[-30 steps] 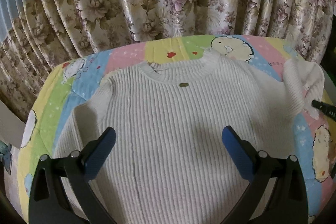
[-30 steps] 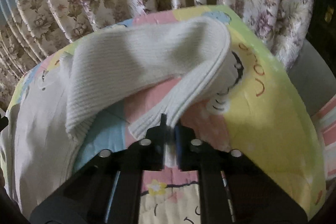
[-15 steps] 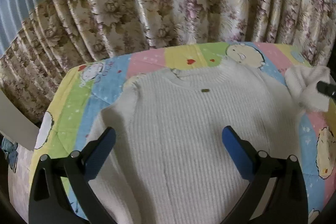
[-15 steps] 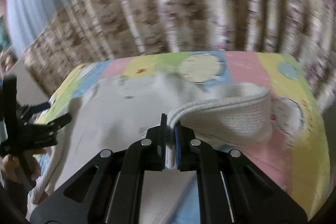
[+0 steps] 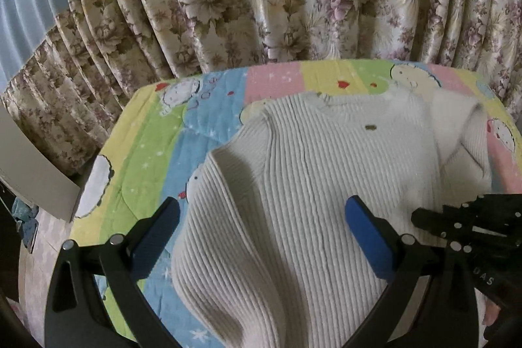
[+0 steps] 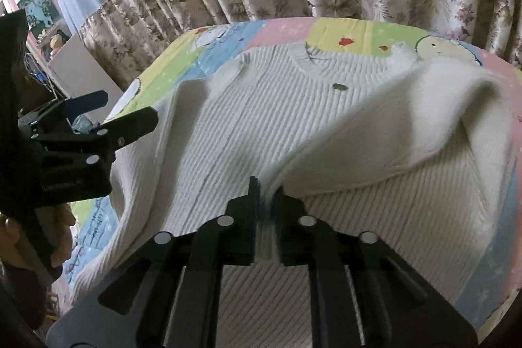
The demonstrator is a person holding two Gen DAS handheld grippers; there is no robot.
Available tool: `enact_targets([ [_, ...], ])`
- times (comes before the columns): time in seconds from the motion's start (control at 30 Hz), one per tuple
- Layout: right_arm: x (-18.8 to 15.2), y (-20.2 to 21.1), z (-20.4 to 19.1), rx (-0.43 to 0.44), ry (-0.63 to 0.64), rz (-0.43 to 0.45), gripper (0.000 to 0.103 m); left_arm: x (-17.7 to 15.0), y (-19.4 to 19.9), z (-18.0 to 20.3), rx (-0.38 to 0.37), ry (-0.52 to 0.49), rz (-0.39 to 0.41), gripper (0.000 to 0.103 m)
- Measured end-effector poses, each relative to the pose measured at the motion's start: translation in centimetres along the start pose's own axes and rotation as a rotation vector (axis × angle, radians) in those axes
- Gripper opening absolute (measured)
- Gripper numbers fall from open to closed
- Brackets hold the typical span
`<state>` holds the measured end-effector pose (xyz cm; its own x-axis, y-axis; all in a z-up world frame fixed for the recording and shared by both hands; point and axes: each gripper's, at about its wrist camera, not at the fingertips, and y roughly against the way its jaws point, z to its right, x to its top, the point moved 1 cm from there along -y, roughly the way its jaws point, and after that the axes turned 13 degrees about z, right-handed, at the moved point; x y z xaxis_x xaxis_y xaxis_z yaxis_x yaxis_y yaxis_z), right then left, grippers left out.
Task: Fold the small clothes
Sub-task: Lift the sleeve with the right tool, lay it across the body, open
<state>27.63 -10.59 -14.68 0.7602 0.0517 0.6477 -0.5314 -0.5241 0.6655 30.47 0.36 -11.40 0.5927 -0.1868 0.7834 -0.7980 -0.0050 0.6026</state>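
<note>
- Sweater (image 5: 326,185): cream ribbed knit, lying front-up on the cartoon-print quilt (image 5: 156,145), collar toward the floral curtain (image 5: 261,5). Small dark tag below the neckline.
- Progress: early. One fold in hand, nothing finished. The right sleeve (image 6: 391,126) is lifted and arched over the chest, cuff end in my right claw, not yet laid flat.
- The left sleeve (image 5: 208,211) is unfolded, running down along the body's side toward the quilt edge. Hem end is below both views, so I can't tell its state.
- Left to do, my read: set the right sleeve down across the chest, bring the left sleeve in, then fold the body in half or in thirds.
- Right gripper (image 6: 266,194): jaws nearly together, pinching the sleeve's cuff between the pads. Low over the middle of the sweater, pointed toward the collar. Sleeve hangs in a loose arch from shoulder to claw.
- Left gripper (image 5: 261,237): jaws spread wide, holding nothing. Hovering above the lower left part of the sweater, angled down at it, one blue pad over the quilt, the other over the knit. Contact with the fabric isn't evident.
- In the right wrist view my hand (image 6: 62,217) shows behind the left tool's handle.
- Risk: ribbed knit is slack, so the sleeve may bunch on release.
</note>
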Motion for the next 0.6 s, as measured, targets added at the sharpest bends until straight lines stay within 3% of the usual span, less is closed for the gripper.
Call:
enact_targets([
  [0.07, 0.4, 0.8, 0.9, -0.001, -0.021, 0.021, 0.043, -0.6, -0.4, 0.1, -0.032, 0.024, -0.022, 0.101],
  [0.1, 0.5, 1.2, 1.4, -0.005, -0.03, 0.032, 0.044, -0.9, -0.6, 0.2, -0.044, 0.036, -0.032, 0.101],
  [0.33, -0.1, 6.2, 6.6, -0.171, -0.058, 0.093, 0.045, -2.9, -3.1, 2.6, -0.112, 0.091, -0.106, 0.101],
  [0.6, -2.2, 7.2, 9.1, -0.225, -0.094, 0.09, 0.046, -4.0, -6.0, 6.3, -0.173, 0.099, -0.164, 0.101],
])
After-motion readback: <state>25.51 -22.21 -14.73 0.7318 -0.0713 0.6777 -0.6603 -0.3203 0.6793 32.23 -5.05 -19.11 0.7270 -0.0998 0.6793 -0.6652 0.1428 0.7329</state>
